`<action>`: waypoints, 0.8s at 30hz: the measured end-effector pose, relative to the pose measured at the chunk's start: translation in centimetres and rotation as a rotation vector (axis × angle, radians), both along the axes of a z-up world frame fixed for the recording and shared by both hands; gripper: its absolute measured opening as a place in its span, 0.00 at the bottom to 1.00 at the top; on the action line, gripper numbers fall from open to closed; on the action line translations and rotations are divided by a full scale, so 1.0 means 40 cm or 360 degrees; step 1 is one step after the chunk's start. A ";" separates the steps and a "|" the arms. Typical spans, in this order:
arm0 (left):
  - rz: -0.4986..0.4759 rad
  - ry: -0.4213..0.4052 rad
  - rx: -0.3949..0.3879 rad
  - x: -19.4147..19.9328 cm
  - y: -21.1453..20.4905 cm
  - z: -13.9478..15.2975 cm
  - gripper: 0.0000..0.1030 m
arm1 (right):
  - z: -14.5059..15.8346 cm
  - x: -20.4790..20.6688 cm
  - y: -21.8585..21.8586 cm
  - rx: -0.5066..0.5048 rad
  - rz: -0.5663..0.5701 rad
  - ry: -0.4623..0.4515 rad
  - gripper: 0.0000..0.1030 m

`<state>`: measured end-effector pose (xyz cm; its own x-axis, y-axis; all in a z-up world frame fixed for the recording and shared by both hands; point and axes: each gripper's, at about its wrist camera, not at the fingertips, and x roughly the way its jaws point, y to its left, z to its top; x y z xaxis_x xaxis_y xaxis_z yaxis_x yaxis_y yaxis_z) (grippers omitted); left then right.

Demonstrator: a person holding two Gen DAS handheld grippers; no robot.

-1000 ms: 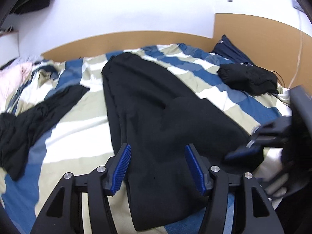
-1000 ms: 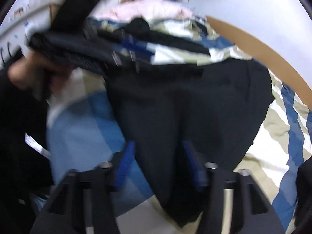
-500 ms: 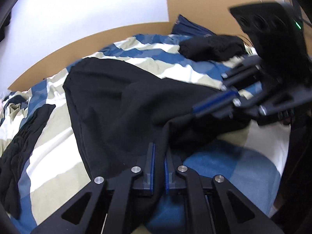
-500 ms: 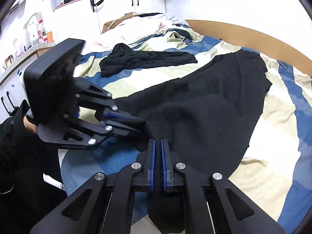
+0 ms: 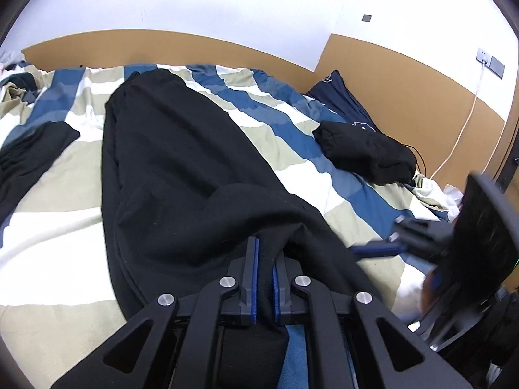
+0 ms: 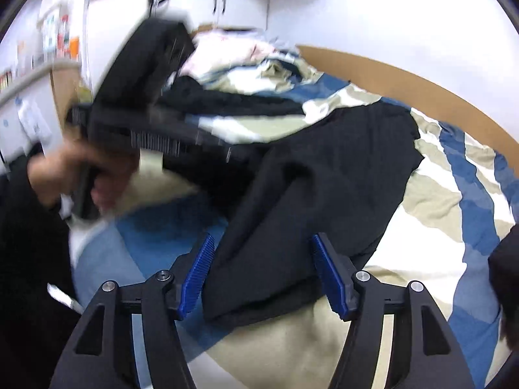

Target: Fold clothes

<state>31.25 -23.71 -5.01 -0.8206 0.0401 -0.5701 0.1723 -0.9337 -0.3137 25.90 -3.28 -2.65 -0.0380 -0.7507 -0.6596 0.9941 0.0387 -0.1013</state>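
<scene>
While the left claw (image 5: 263, 270) was clamped on the black garment (image 5: 168, 168), which stretched lengthwise ahead, the right claw (image 6: 261, 272) was being opened, fabric unpinched between.

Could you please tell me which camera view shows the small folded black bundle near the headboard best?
The left wrist view: the folded black bundle lies sharp and whole on the striped bedding. The right wrist view shows at most a dark sliver at its right edge.

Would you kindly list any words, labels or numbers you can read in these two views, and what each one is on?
No text can be read.
Navy cloth: a pale mark, too small to read.
Shelf items: labels blurred.
Papers on the left: blurred.
</scene>
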 end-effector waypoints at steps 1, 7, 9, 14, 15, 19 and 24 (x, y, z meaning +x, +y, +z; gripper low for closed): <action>-0.0002 -0.0010 -0.0013 -0.005 0.004 0.000 0.07 | -0.016 0.005 -0.007 0.0027 0.0010 0.0041 0.64; 0.0046 0.0009 -0.0019 0.003 0.000 0.007 0.07 | -0.024 0.061 -0.010 -0.0048 0.0053 0.0358 0.67; 0.0051 0.0026 -0.0003 0.010 -0.011 0.013 0.07 | -0.012 0.091 -0.003 -0.0109 0.0118 0.0396 0.75; 0.0045 0.0052 0.0050 0.022 -0.020 0.016 0.07 | -0.046 0.111 -0.031 -0.0036 0.0199 0.0432 0.67; 0.0041 0.0049 0.0055 0.022 -0.017 0.015 0.07 | -0.068 0.092 -0.046 0.0035 0.0164 0.0424 0.46; 0.0046 0.0048 0.0042 0.036 0.001 0.012 0.07 | -0.082 0.024 -0.064 0.0097 0.0072 0.0311 0.12; 0.0063 0.0091 -0.0089 0.056 -0.014 0.120 0.07 | 0.058 -0.003 -0.032 -0.0037 0.0078 0.0175 0.11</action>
<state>33.51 -24.27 -0.23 -0.8522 -0.0236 -0.5227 0.1926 -0.9430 -0.2715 25.77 -4.56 -0.34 -0.0717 -0.7683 -0.6361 0.9740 0.0836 -0.2108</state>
